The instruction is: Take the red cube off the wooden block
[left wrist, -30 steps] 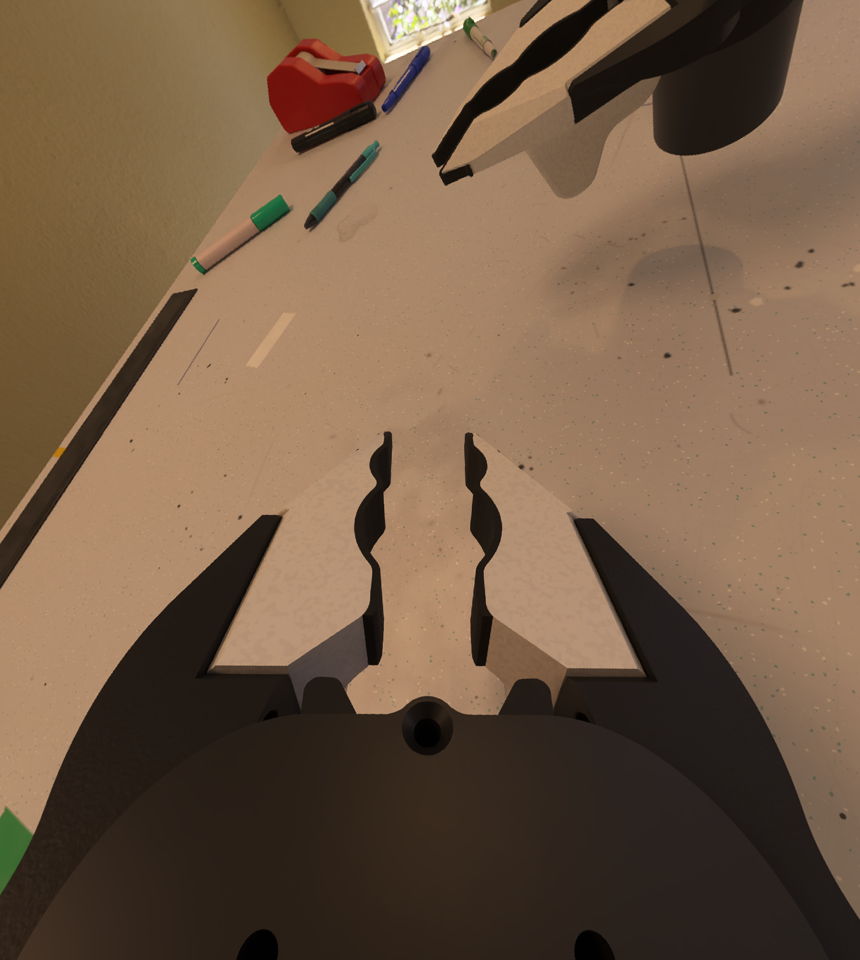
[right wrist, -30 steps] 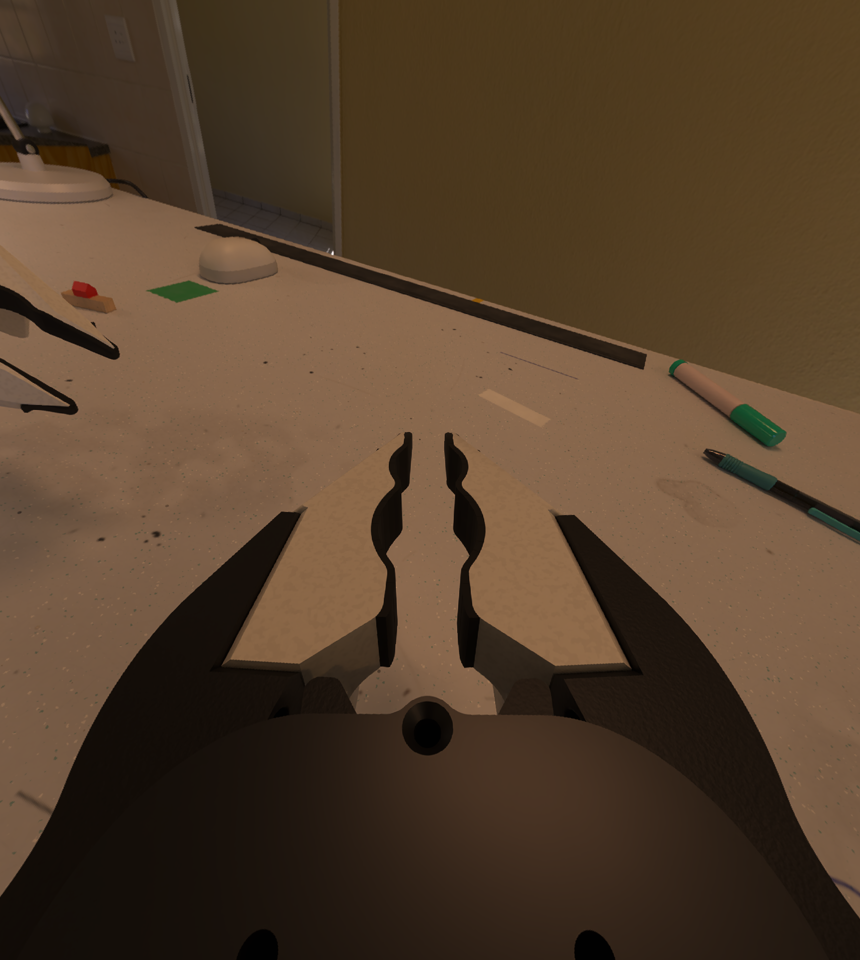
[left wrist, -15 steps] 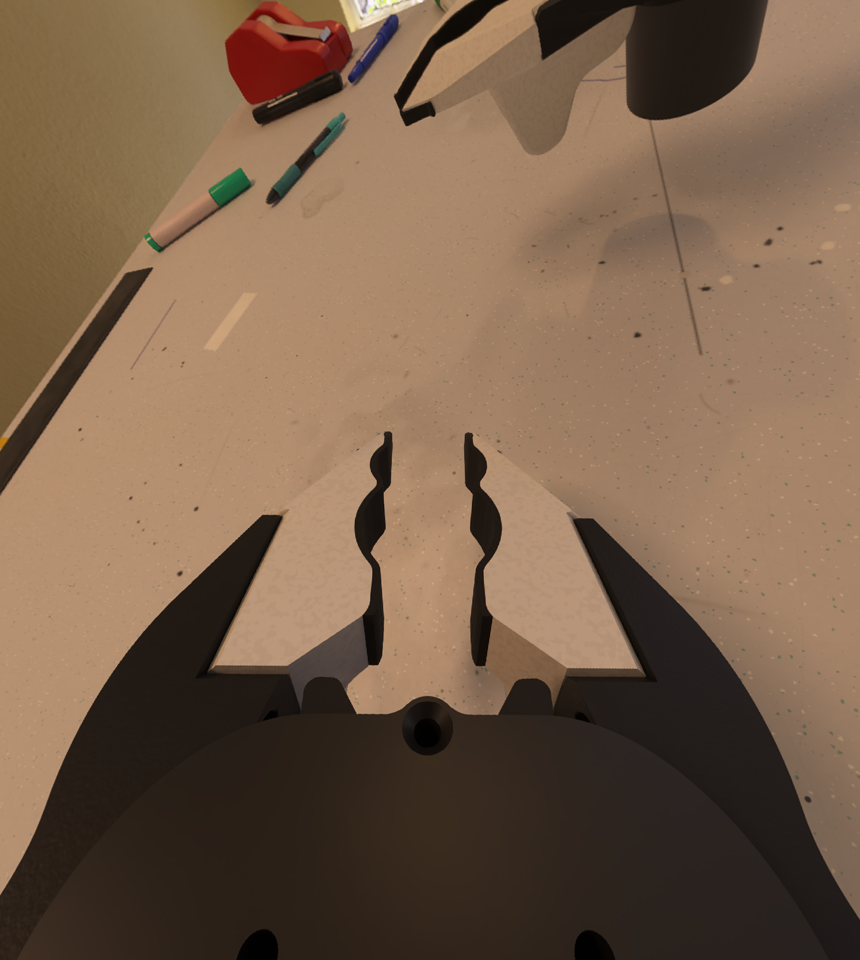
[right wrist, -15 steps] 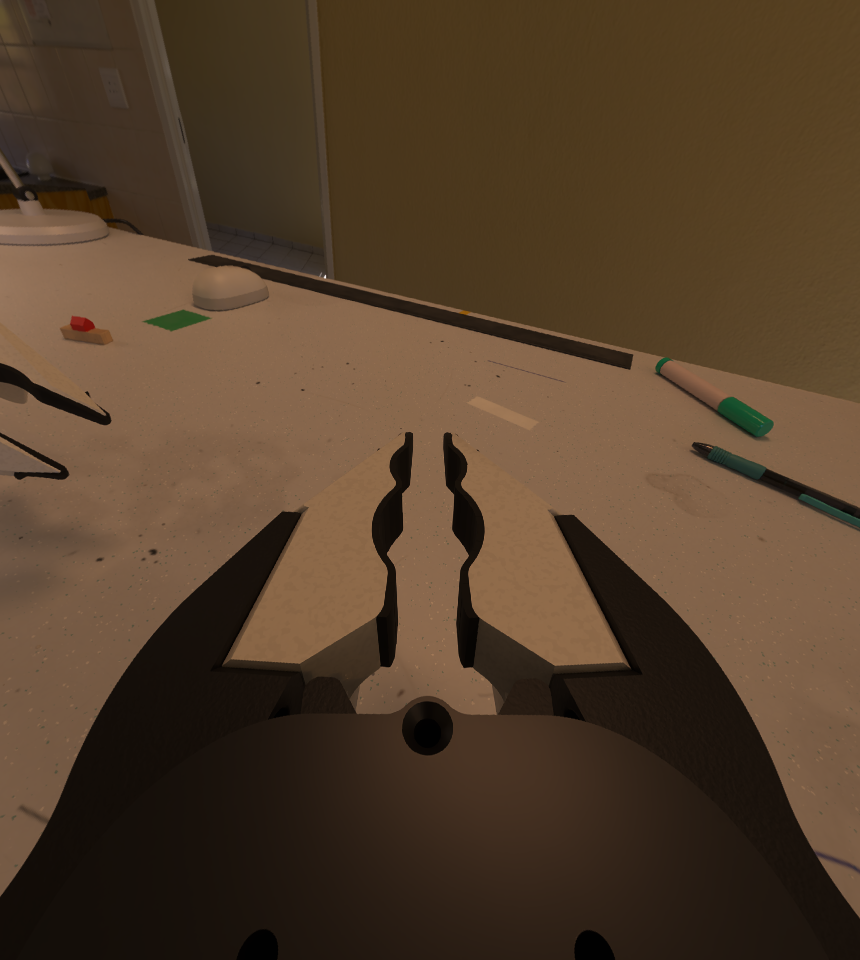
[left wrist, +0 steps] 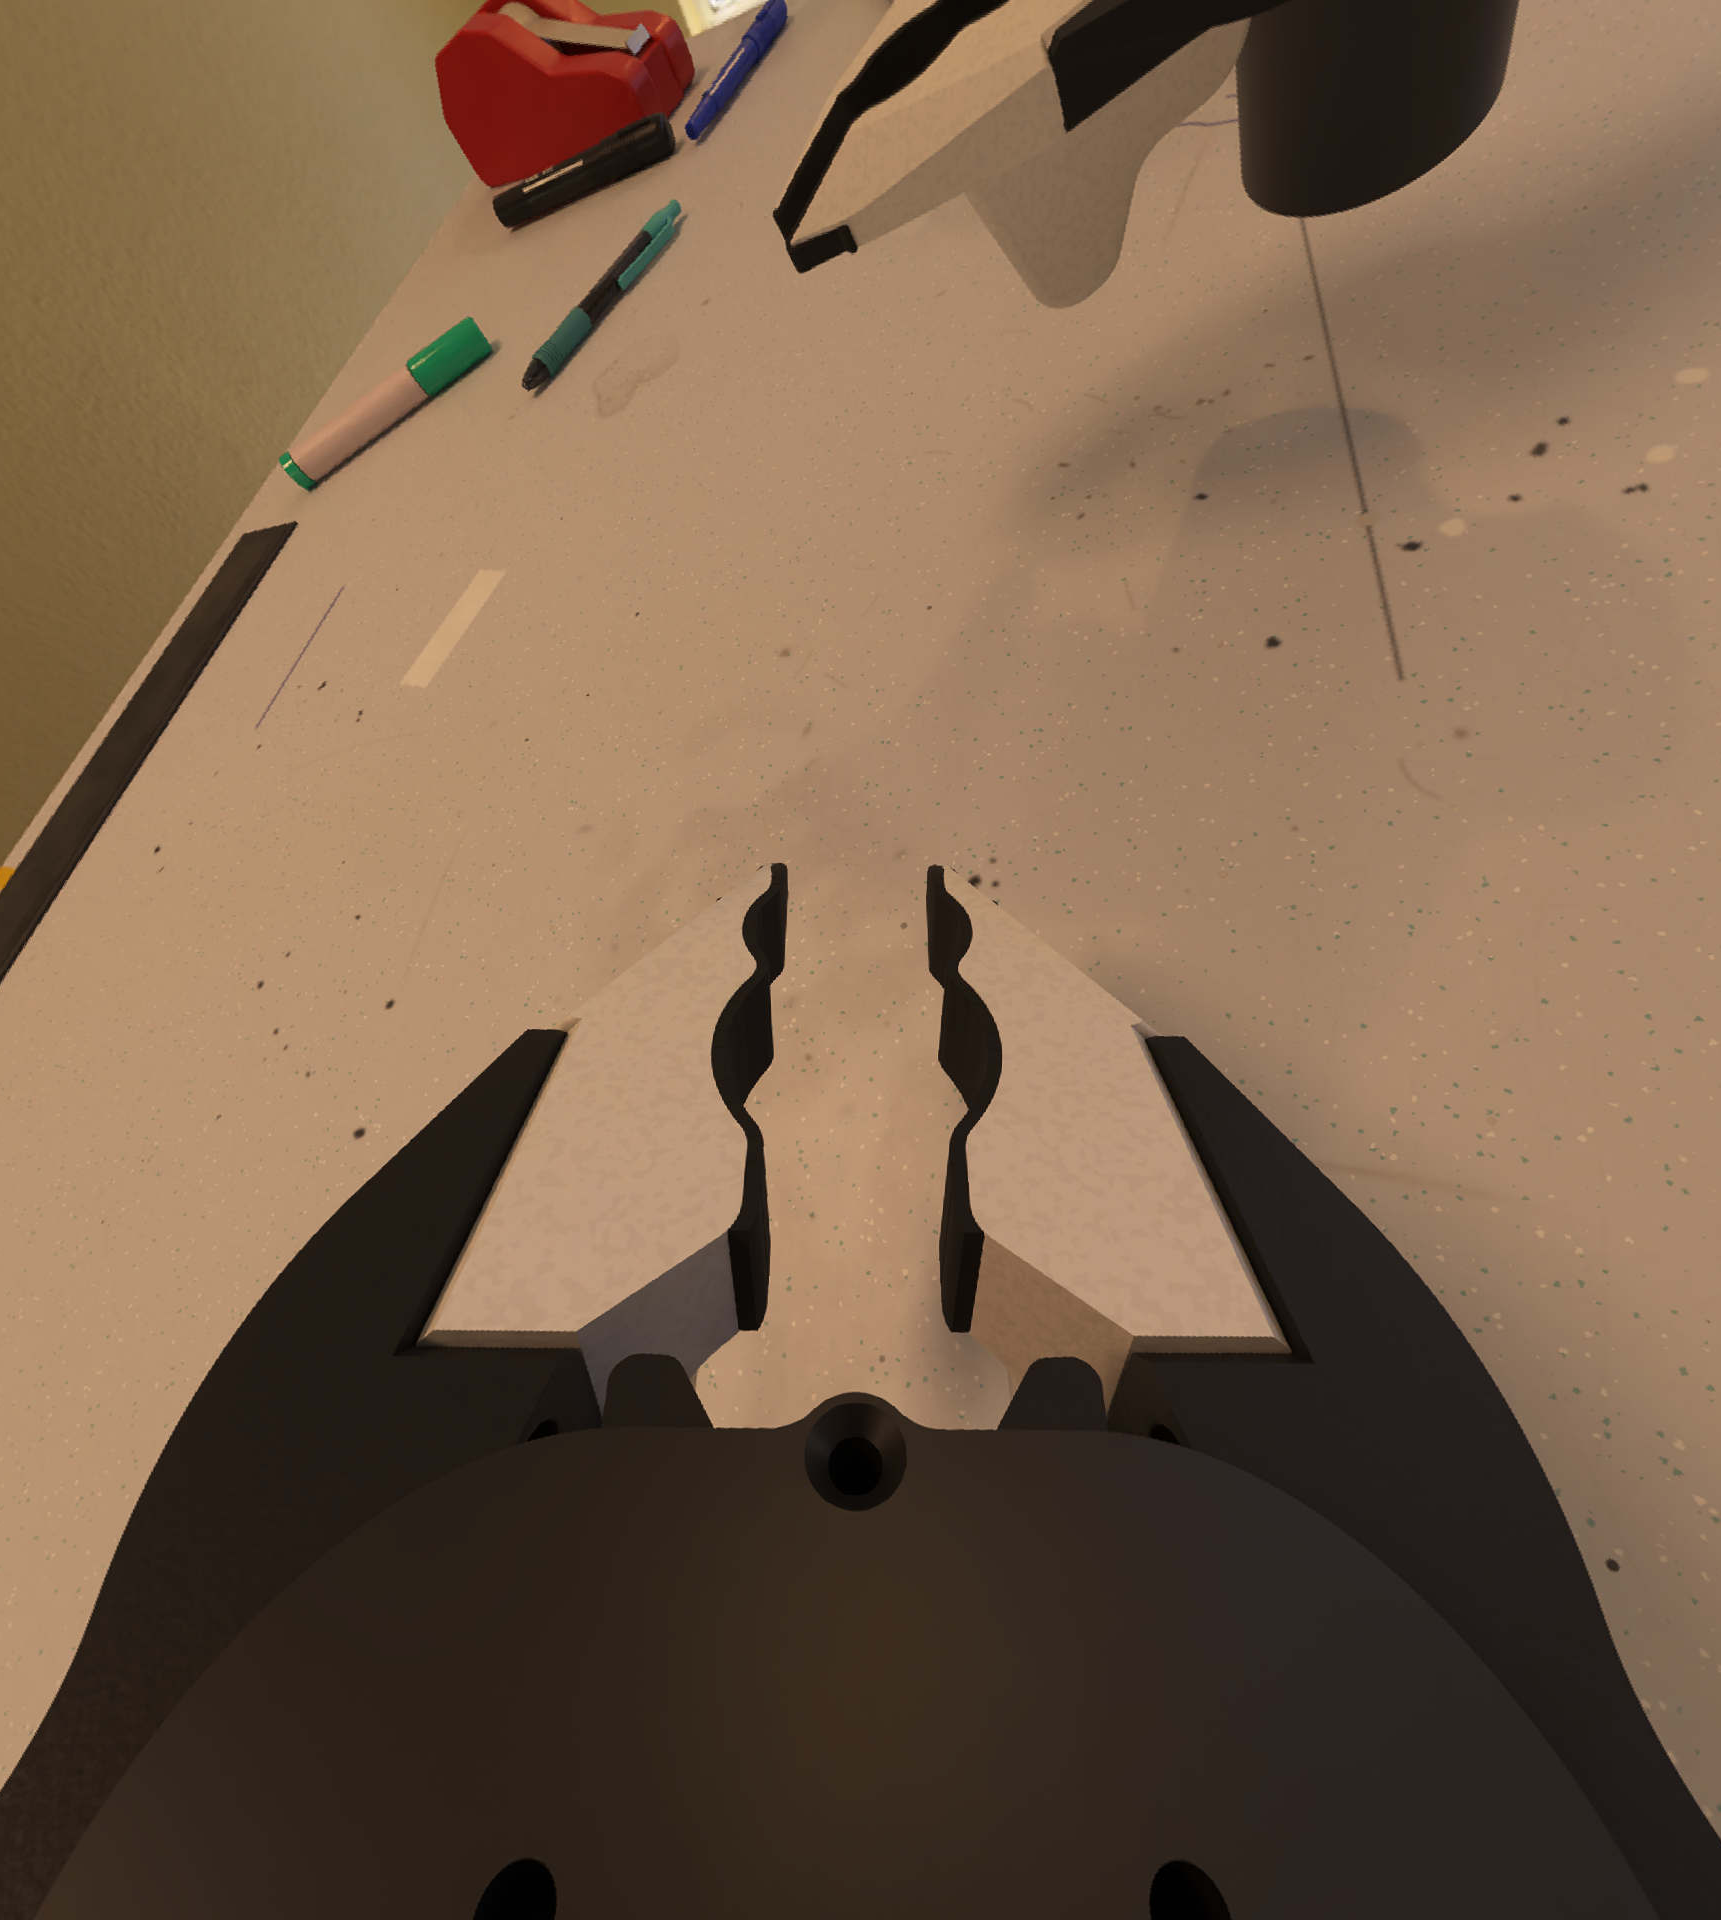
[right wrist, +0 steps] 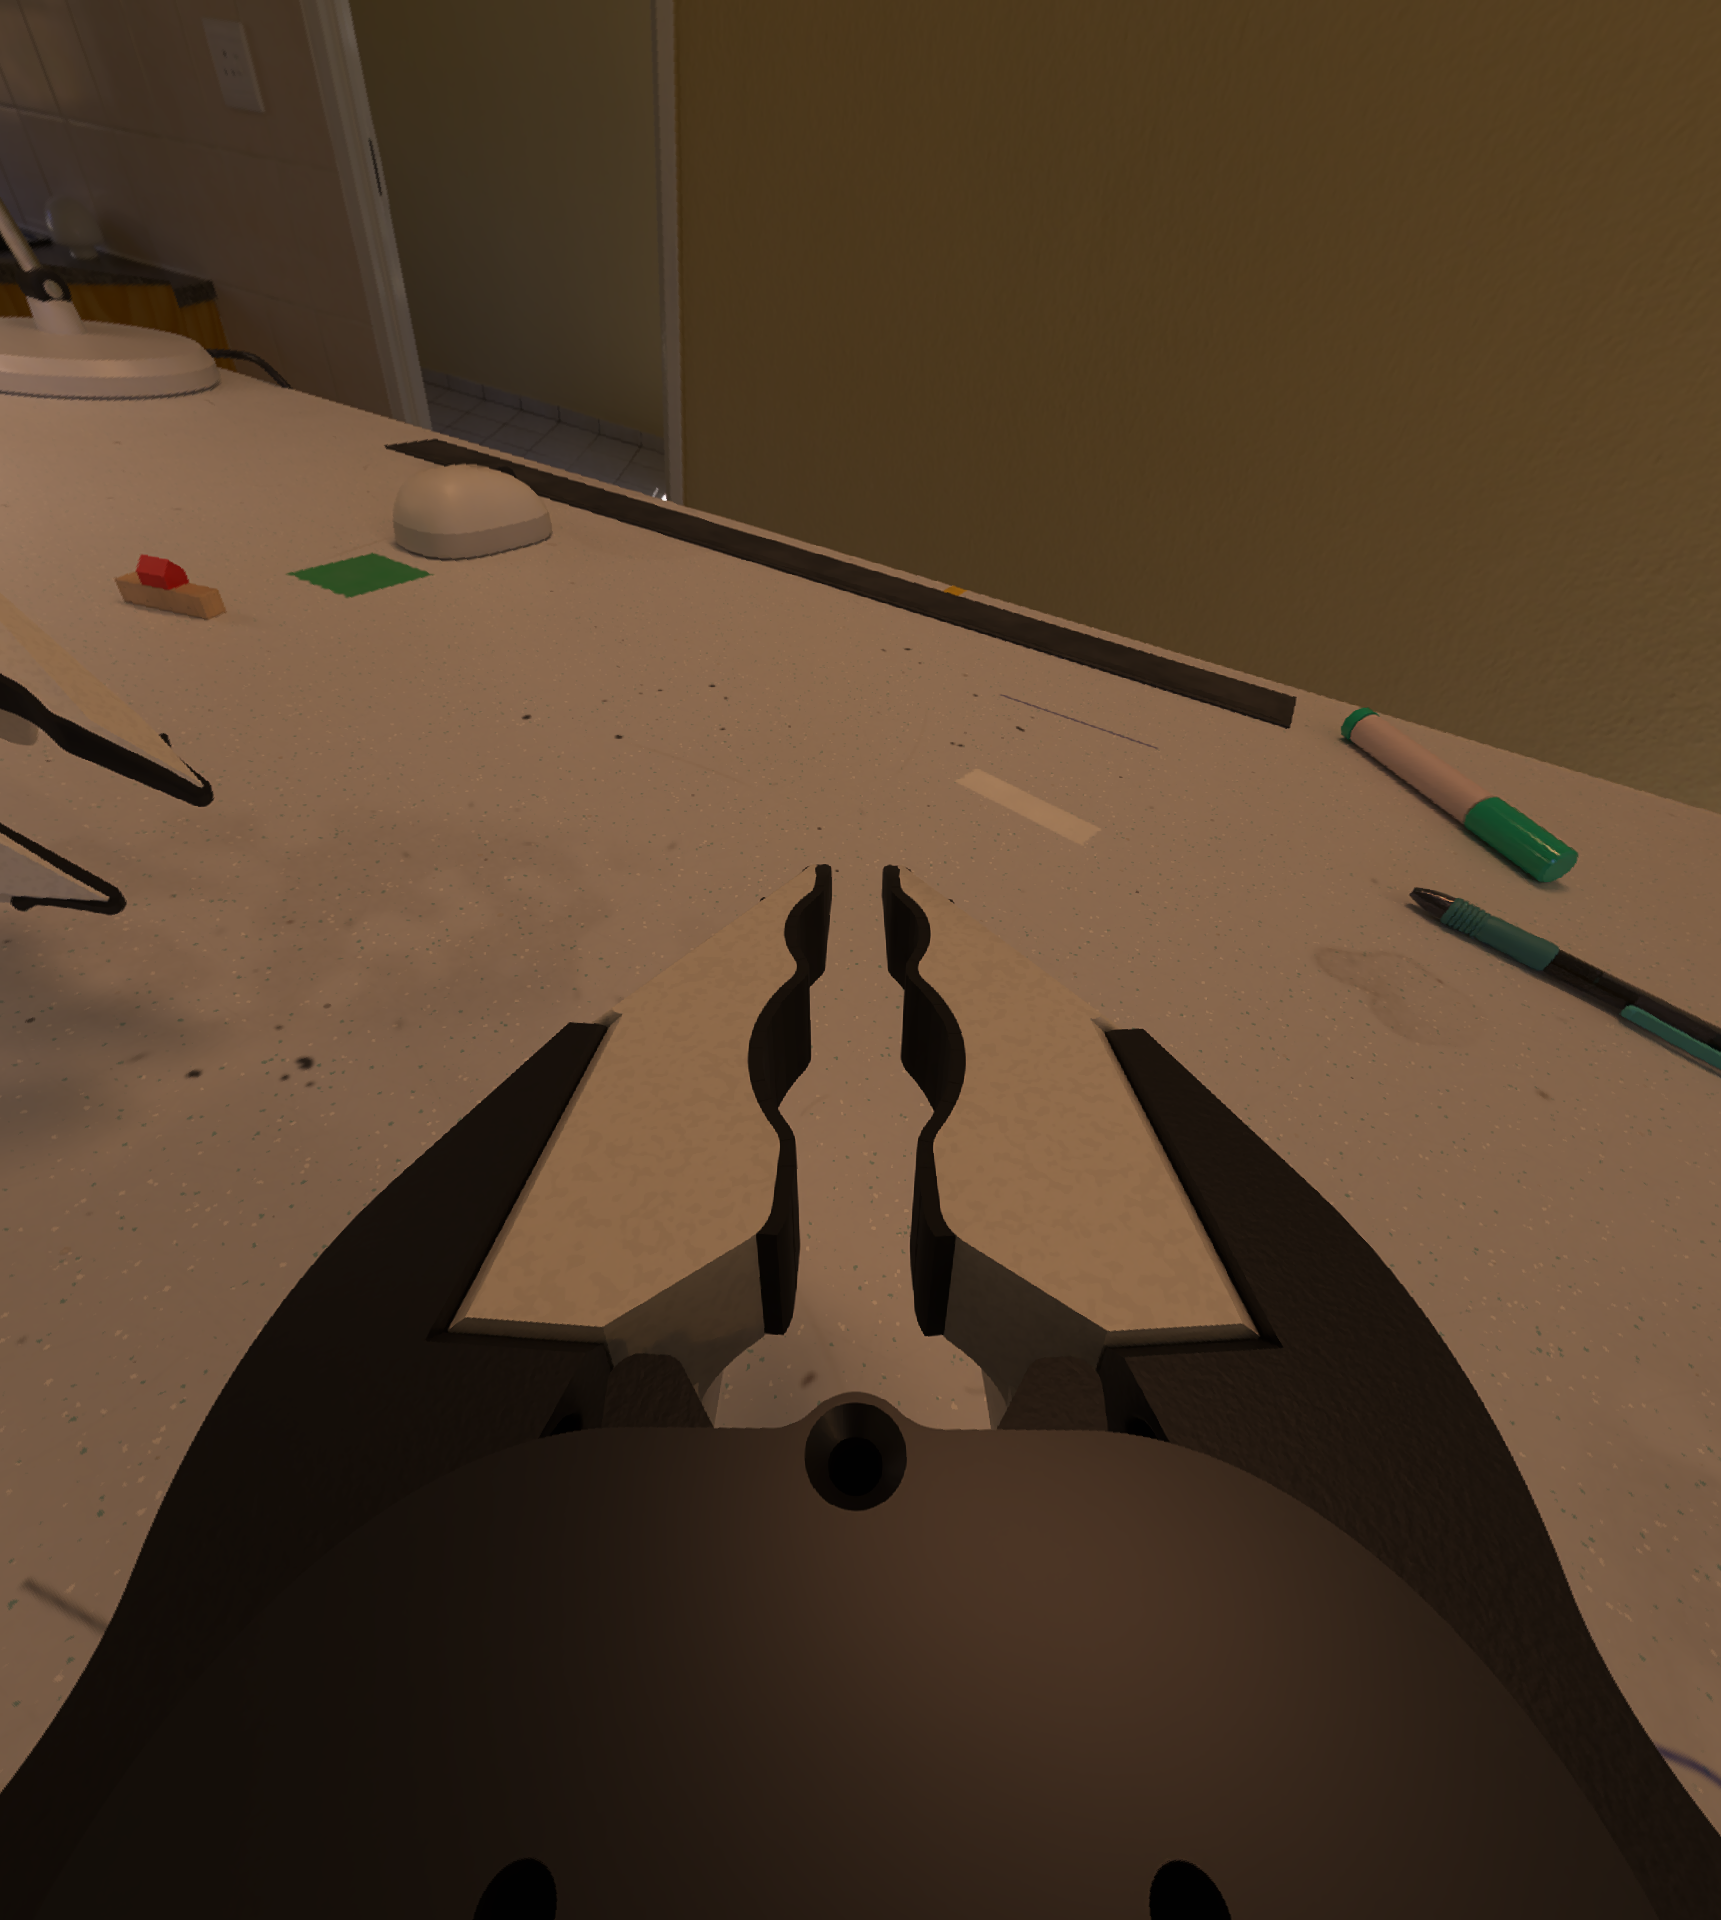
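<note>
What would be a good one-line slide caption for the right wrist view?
Empty right gripper hovers open above the table, far from the red cube sitting on its wooden block.

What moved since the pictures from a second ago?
Only the grippers shifted a little, so both views swung slightly. Nothing was grabbed or dropped. The red cube still sits on the wooden block, and the left gripper and right gripper are still open and empty.
</note>
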Controlling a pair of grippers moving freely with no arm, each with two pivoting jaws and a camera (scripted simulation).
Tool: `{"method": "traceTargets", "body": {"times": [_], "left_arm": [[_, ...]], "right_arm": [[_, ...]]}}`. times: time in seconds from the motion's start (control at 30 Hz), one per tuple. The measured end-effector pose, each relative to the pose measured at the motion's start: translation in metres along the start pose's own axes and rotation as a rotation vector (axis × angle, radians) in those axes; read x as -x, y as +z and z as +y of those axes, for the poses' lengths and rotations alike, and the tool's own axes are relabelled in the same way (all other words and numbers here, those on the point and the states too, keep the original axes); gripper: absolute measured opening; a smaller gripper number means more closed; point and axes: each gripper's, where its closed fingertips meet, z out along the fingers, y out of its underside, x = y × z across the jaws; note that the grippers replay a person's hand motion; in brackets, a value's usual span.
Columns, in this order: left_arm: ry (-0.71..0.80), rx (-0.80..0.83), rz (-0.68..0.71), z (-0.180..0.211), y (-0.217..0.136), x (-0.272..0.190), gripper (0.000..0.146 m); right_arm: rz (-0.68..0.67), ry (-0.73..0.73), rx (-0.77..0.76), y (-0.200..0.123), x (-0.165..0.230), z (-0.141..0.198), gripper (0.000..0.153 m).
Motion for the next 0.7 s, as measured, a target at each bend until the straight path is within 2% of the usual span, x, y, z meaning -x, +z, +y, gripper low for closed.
{"method": "traceTargets", "body": {"times": [0.7], "left_arm": [[0.009,0.006,-0.010,0.0003,-0.0011,0.0011,0.026]], "right_arm": [[0.007,-0.018,0.013,0.0012,0.0008,0.0014,0.007]]}}
